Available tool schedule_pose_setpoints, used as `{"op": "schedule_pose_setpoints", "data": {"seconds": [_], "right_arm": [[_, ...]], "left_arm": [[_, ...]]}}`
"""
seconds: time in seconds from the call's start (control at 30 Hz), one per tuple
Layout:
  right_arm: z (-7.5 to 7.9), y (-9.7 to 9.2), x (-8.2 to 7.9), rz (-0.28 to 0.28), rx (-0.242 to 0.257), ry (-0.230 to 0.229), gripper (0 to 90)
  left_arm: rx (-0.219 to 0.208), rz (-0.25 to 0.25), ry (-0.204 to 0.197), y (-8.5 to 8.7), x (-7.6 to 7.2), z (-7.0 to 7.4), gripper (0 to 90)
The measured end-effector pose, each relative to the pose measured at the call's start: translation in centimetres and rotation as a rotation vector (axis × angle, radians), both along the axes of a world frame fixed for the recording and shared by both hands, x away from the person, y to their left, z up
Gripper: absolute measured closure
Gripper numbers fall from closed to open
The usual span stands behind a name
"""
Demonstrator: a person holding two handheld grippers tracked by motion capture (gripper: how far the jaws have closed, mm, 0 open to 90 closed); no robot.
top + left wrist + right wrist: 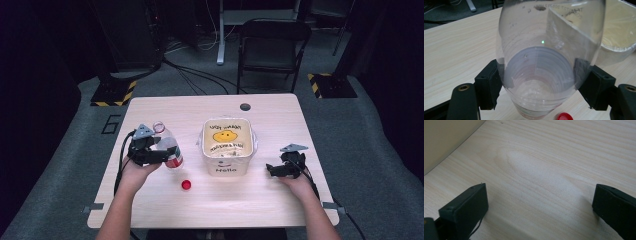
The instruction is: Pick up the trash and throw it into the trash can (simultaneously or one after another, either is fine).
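One clear bottle (167, 145), one red cap (186, 184), one white bin (226, 146), two grippers.

Bottle (167, 145) left of bin (226, 147), cap (186, 184) on table (260, 200) before both

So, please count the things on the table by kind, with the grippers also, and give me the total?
Clear plastic bottle, held in the left gripper: 1
Red bottle cap: 1
White bin with a yellow smiley face: 1
Grippers, left and right gripper: 2
Total: 5
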State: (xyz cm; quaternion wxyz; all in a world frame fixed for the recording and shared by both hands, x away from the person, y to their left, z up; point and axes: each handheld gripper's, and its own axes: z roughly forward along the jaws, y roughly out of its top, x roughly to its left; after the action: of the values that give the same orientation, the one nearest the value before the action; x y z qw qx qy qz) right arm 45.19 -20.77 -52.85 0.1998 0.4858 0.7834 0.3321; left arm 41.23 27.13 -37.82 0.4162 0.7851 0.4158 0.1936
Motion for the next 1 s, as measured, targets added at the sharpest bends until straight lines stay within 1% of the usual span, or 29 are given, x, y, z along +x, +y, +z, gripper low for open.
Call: {"op": "schedule_pose_setpoints", "data": {"seconds": [0.1,0.13,0.27,0.3,0.33,0.37,0.4,0.43,0.47,0.57,0.67,0.7,0.8,0.83,0.87,0.93,1.0], "right_arm": [[0.0,0.0,0.0,0.0,0.0,0.0,0.0],[0.0,0.0,0.0,0.0,0.0,0.0,0.0],[0.0,0.0,0.0,0.0,0.0,0.0,0.0],[0.0,0.0,0.0,0.0,0.0,0.0,0.0],[0.0,0.0,0.0,0.006,-0.005,-0.002,0.0],[0.0,0.0,0.0,0.004,-0.003,0.0,0.0],[0.0,0.0,0.0,-0.001,0.001,0.002,0.0],[0.0,-0.1,0.0,0.009,-0.007,-0.003,0.0],[0.0,0.0,0.0,0.008,-0.006,-0.001,0.0],[0.0,0.0,0.0,0.009,-0.007,-0.001,0.0],[0.0,0.0,0.1,0.009,-0.007,-0.001,0.0],[0.0,0.0,0.1,0.009,-0.007,-0.001,0.0],[0.0,0.0,0.0,0.008,-0.007,-0.001,0.0],[0.0,0.0,0.0,0.008,-0.007,-0.001,0.0],[0.0,0.0,0.0,0.007,-0.007,-0.001,0.0],[0.0,0.0,0.0,0.007,-0.006,0.0,0.0],[0.0,0.0,0.0,0.008,-0.006,0.0,0.0]], "left_arm": [[0.006,-0.003,-0.002,0.0,0.0,0.4,26.5],[0.01,-0.007,-0.004,0.1,0.0,0.9,26.5],[0.016,-0.011,-0.005,0.0,0.2,1.9,26.5],[0.016,-0.011,-0.005,0.0,0.2,1.9,26.6],[0.021,-0.018,-0.008,-0.1,0.2,2.4,26.5],[0.021,-0.018,-0.008,-0.1,0.2,2.4,26.6],[0.027,-0.025,-0.01,-0.3,0.2,3.0,26.6],[0.03,-0.027,-0.012,-0.4,0.2,3.3,26.5],[0.033,-0.031,-0.013,-0.5,0.3,3.6,26.5],[0.034,-0.042,-0.019,-0.8,0.3,4.6,26.6],[0.034,-0.063,-0.028,-1.1,0.4,5.6,26.6],[0.034,-0.063,-0.028,-1.1,0.4,5.6,26.6],[0.035,-0.077,-0.036,-1.6,0.6,6.8,26.6],[0.035,-0.077,-0.036,-1.6,0.6,6.8,26.7],[0.038,-0.081,-0.042,-1.9,0.7,7.3,26.7],[0.045,-0.082,-0.044,-2.0,0.8,7.5,26.7],[0.047,-0.088,-0.053,-2.3,1.0,8.2,26.7]]}}
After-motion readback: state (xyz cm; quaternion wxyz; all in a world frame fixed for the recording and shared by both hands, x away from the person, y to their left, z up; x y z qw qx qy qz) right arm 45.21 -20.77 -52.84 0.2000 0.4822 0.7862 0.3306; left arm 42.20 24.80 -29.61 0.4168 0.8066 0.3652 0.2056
